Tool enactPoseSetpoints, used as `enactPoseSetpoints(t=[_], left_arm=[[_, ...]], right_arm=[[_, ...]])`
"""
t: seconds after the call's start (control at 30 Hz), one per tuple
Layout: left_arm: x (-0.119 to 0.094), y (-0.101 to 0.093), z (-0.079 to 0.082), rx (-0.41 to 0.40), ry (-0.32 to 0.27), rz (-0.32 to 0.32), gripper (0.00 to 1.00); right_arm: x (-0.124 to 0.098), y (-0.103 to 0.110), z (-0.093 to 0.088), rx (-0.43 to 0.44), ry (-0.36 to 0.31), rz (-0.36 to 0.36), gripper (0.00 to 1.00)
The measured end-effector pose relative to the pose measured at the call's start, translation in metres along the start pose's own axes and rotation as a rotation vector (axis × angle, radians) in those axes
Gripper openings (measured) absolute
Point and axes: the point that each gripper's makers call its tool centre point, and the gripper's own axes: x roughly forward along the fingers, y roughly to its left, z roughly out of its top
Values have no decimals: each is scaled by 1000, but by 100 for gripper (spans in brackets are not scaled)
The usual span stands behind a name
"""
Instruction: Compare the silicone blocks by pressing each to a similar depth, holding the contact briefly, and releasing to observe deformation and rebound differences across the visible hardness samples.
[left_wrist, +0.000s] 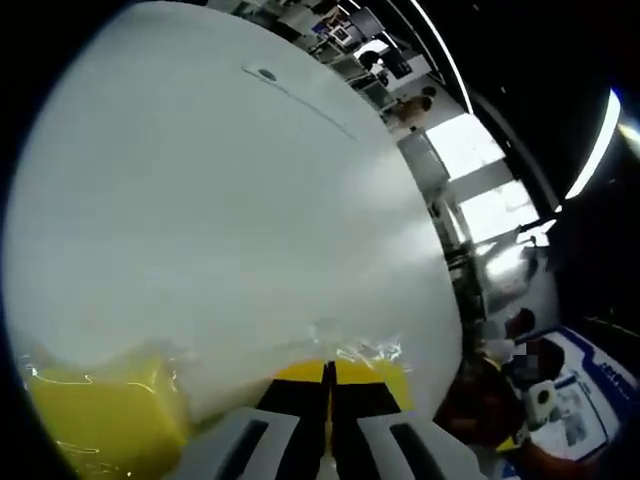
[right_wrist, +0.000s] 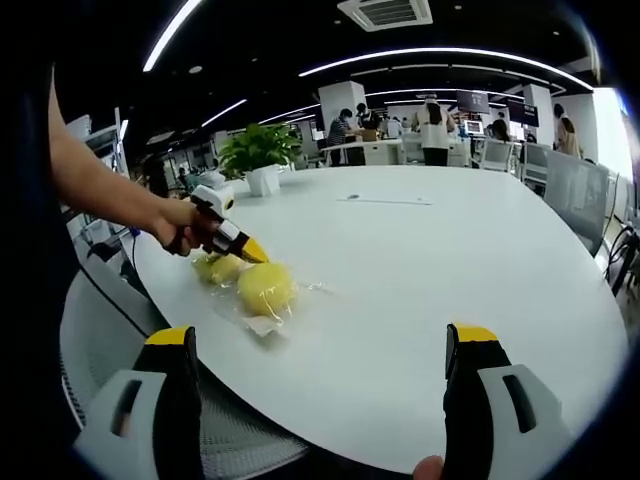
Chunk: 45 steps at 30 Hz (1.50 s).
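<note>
We see two yellow silicone blocks (right_wrist: 265, 287) in clear wrap near the white desk's (right_wrist: 420, 280) edge. Our left gripper (right_wrist: 250, 252), jaws closed, presses the farther block (right_wrist: 218, 267); our right gripper (right_wrist: 325, 385) hovers wide open. The slippery wrap could let that block skid sideways.

blocks (right_wrist: 248, 280) on table (right_wrist: 420, 270) | left tongs (right_wrist: 252, 254) touching them | plant (right_wrist: 258, 150) behind

yellow block (left_wrist: 95, 425) blurred and edge-cropped, people (right_wrist: 432, 128) too small
</note>
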Motion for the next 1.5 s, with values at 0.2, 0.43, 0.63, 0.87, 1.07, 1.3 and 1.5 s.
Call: enactPoseSetpoints(t=[0.2, 0.43, 0.63, 0.87, 1.07, 1.3, 1.5], left_arm=[[-9, -26, 5, 118, -41, -72, 0], [-16, -43, 13, 184, -48, -103, 0], [-20, -56, 14, 219, -59, -137, 0], [-28, -73, 13, 351, -62, -142, 0], [-36, -81, 17, 395, -74, -154, 0], [-43, -86, 23, 407, -91, -150, 0], [-51, -91, 28, 475, -122, -130, 0]], right_arm=[[0, -1, 0, 0, -1, 0, 97], [5, 1, 4, -9, -4, 10, 97], [5, 2, 7, -12, -9, 13, 97], [6, 2, 7, -17, -9, 16, 97], [7, 4, 10, -25, -13, 25, 97], [6, 4, 13, -32, -17, 31, 97], [5, 5, 13, -35, -17, 31, 97]])
